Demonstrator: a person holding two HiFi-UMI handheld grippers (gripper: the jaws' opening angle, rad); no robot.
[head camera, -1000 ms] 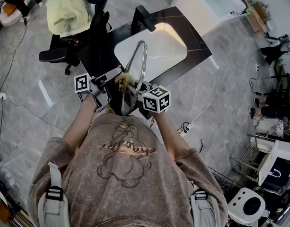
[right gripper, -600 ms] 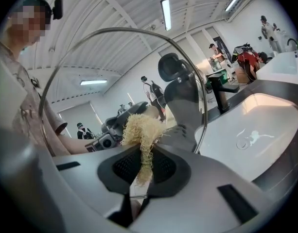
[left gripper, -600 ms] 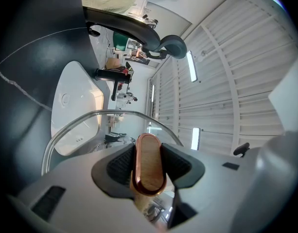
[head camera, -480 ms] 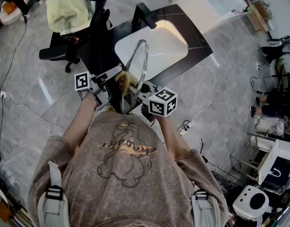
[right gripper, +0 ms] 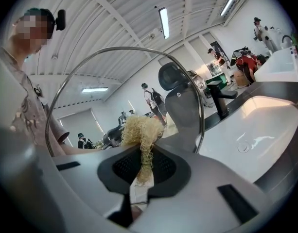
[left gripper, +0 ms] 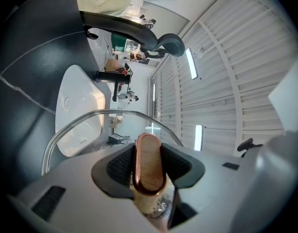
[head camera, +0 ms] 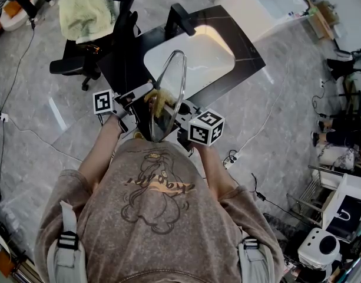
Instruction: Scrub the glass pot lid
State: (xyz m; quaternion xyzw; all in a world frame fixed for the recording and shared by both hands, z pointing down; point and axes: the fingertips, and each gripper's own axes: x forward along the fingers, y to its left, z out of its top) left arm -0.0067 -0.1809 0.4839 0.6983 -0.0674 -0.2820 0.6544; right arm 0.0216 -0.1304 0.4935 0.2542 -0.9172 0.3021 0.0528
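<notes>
The glass pot lid (head camera: 175,78) stands on edge above the white sink (head camera: 207,61), held between my two grippers. My left gripper (head camera: 143,101) is shut on the lid's copper-coloured handle (left gripper: 149,163), and the metal rim (left gripper: 85,120) arcs beyond the jaws of that left gripper (left gripper: 149,166). My right gripper (head camera: 175,114) is shut on a yellow scrubber (right gripper: 140,132), whose curly tuft presses against the glass on the lid's other side. In the right gripper view the lid (right gripper: 185,76) fills the space ahead of the right gripper (right gripper: 144,168). The scrubber (head camera: 159,99) shows yellow at the lid's middle.
The sink sits in a black counter (head camera: 246,50) with a black faucet (head camera: 180,20) at its far end. A black office chair with a pale green towel (head camera: 86,13) stands to the left. A white tub (head camera: 260,5) lies beyond. Cables run over the grey floor.
My right gripper has shifted a little to the right and toward me, dragging the scrubber over the glass. The left gripper and the lid stay nearly still.
</notes>
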